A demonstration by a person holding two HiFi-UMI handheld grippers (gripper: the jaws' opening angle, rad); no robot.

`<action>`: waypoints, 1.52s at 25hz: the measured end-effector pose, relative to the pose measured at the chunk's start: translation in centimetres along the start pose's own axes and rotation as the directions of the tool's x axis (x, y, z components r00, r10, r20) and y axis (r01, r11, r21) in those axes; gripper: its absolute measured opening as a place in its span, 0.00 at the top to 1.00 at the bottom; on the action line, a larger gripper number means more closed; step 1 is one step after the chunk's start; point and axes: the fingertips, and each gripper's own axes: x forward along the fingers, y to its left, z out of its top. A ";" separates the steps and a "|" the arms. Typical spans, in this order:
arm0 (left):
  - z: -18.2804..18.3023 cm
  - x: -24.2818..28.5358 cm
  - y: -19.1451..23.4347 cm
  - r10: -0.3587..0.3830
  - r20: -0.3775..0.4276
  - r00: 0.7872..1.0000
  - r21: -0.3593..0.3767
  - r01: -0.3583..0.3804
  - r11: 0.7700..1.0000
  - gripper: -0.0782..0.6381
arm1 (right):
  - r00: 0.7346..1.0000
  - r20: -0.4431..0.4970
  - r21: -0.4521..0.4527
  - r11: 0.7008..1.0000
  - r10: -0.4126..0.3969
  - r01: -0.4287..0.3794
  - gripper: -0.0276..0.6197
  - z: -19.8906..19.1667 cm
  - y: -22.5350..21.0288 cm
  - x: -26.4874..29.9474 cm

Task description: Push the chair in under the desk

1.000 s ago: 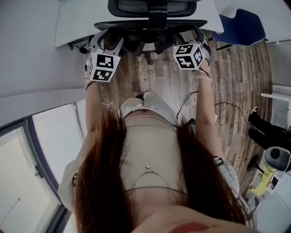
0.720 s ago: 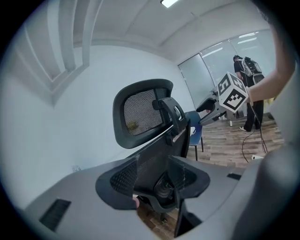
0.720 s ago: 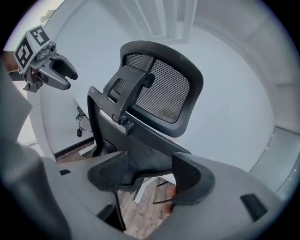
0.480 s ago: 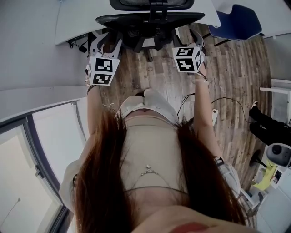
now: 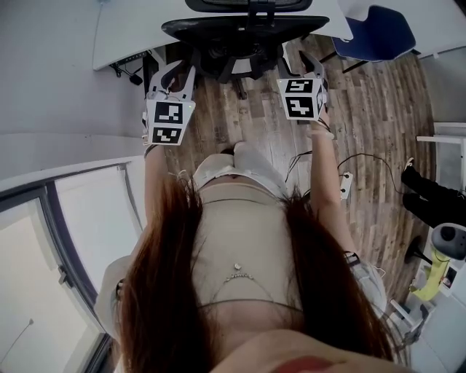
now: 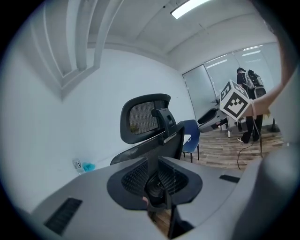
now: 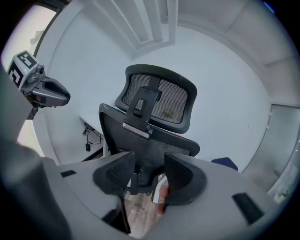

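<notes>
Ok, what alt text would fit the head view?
A person's left claw and right claw reach toward a black office chair at a white desk, seen from above past long hair. Both claws have just been closing, with nothing between them.

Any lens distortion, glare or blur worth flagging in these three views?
Head view: strong fisheye bend, the white desk edge curves; light even, picture sharp. Left gripper view: round black vignette, the ceiling strip light blows out, the black mesh office chair is sharp. Right gripper view: same vignette, soft light, near foreground blurred.

Bright, even light from a ceiling lamp (image 6: 190, 8) above the chair (image 6: 149, 123); fisheye-bent edges, black corners, blurred foreground.
</notes>
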 end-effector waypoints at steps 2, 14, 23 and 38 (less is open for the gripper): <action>0.0 -0.5 -0.1 -0.004 0.009 1.000 -0.006 0.004 1.000 0.80 | 1.000 0.001 -0.005 1.000 -0.005 0.005 0.64 0.3 0.4 -0.6; 0.2 -2.5 -1.1 0.022 0.014 1.000 -0.042 -0.022 0.999 0.86 | 0.997 0.075 -0.003 1.000 0.022 -0.022 0.76 1.4 1.3 -2.2; 0.9 -2.4 -5.3 0.048 0.006 0.999 -0.133 -0.047 0.990 0.88 | 0.986 0.144 -0.018 0.997 0.081 -0.080 0.84 0.8 0.0 -4.2; 2.7 -5.9 -10.7 0.052 0.040 0.998 -0.246 -0.041 0.968 0.88 | 0.967 0.224 -0.044 0.992 0.122 -0.115 0.89 -0.6 -1.6 -8.9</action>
